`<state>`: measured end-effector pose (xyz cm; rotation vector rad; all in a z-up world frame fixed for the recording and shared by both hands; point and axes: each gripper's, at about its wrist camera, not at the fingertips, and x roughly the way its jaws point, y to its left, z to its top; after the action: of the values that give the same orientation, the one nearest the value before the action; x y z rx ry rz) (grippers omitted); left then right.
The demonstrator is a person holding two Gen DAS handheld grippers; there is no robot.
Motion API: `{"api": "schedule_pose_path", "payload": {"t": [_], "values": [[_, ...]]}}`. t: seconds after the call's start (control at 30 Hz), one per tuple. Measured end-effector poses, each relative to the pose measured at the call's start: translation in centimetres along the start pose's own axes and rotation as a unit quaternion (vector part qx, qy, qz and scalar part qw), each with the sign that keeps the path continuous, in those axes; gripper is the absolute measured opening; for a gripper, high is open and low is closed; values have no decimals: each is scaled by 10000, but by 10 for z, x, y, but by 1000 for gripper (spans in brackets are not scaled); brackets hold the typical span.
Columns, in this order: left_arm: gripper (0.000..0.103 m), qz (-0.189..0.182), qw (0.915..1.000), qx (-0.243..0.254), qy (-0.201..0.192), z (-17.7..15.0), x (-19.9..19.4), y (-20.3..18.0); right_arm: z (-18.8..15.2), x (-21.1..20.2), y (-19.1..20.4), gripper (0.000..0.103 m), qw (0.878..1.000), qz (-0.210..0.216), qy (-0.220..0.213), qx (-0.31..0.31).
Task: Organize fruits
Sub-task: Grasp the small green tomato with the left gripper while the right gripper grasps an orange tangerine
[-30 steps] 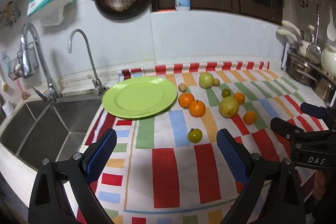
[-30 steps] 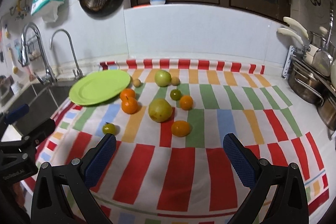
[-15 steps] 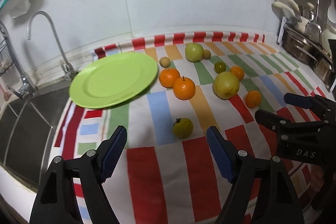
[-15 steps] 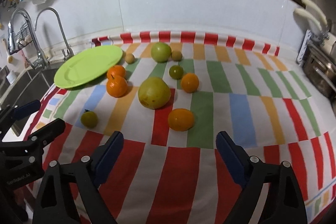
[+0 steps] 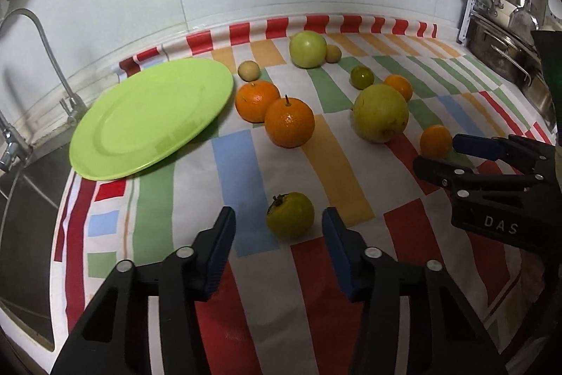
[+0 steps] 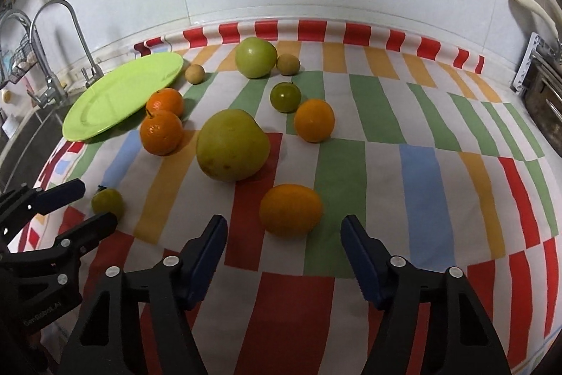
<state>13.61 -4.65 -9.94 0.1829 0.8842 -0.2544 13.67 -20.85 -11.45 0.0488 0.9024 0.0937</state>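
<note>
Left gripper (image 5: 279,236) is spread wide, nothing between the pads; a small yellow-green fruit (image 5: 290,215) with a dark stem cap sits just ahead of the gap, not touched. Right gripper (image 6: 284,234) is also spread wide and holding nothing; a smooth orange fruit (image 6: 291,208) lies just ahead of its gap, clear of both pads.

Striped cloth (image 6: 421,164) carries all the fruit. In the right wrist view:
- large yellow-green fruit (image 6: 232,145), dull skin with brown specks, near centre
- two glossy oranges (image 6: 161,123) touching each other at 9 o'clock of it, one with a short stem
- single orange (image 6: 314,120) at 2 o'clock, small dark-green fruit (image 6: 285,97) just beside that
- pale green apple-like fruit (image 6: 256,57) at 12 o'clock, tan round fruit (image 6: 288,64) touching or nearly touching its right side
- second tan fruit (image 6: 194,73) near the plate rim

Lime green plate (image 6: 119,97) at 10 o'clock, nothing on it, beside the sink taps (image 6: 49,58).
</note>
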Motion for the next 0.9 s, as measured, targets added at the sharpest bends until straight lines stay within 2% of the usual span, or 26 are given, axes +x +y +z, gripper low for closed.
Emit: {"api": "schedule_pose_path", "payload": {"t": [0.13,0.27,0.4,0.63,0.9], "values": [[37,-155,9999,-51,40,1,5,1,3,5,0,61,10000,-42,2,-38],[30,-271,9995,-103,87,2,9,2,6,6,1,52,9999,-54,-23,-84],[30,-311,9993,-172,83,3,9,4,7,6,1,38,9999,-86,-41,-119],[30,-375,9989,-260,-88,7,0,7,7,-2,7,37,9998,38,-100,-174],[30,-421,9974,-399,-422,7,-26,9,4,-29,24,37,9985,208,-329,-381]]}}
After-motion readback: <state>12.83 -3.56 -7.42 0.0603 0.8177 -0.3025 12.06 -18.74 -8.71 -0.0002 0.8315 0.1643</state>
